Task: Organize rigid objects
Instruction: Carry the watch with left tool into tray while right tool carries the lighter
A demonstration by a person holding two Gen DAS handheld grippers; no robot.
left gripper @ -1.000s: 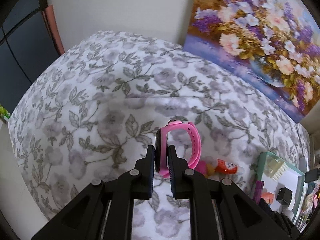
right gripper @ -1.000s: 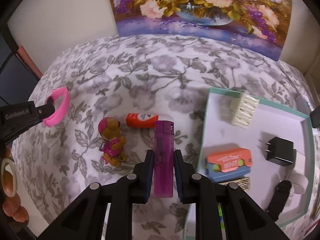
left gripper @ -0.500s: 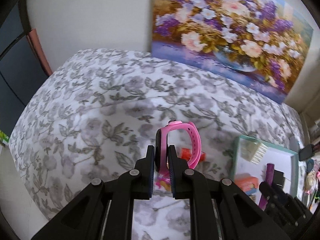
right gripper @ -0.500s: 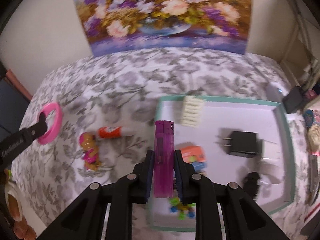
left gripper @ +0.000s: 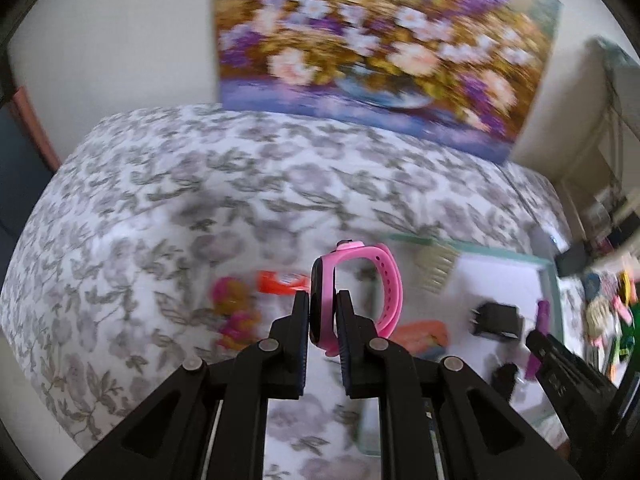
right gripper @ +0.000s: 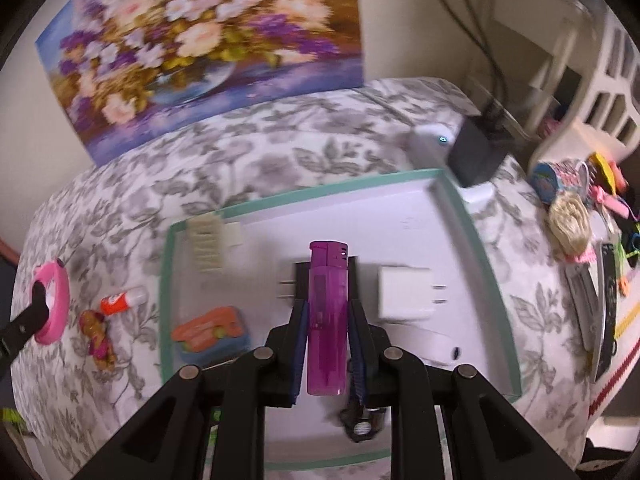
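My left gripper is shut on a pink watch and holds it above the floral cloth, left of the tray; it also shows in the right wrist view. My right gripper is shut on a purple lighter and holds it over the white tray with the teal rim. The tray holds a black charger, a white charger, a cream comb and an orange and blue toy. A small toy figure and an orange tube lie on the cloth left of the tray.
A flower painting leans on the wall behind the table. A white device with a black block sits at the tray's far right corner. Hair clips and small trinkets crowd the table's right end.
Both grippers have swung right. The right one now carries the lighter over the tray's middle instead of the cloth left of it. The left one has moved nearer the tray with the watch.
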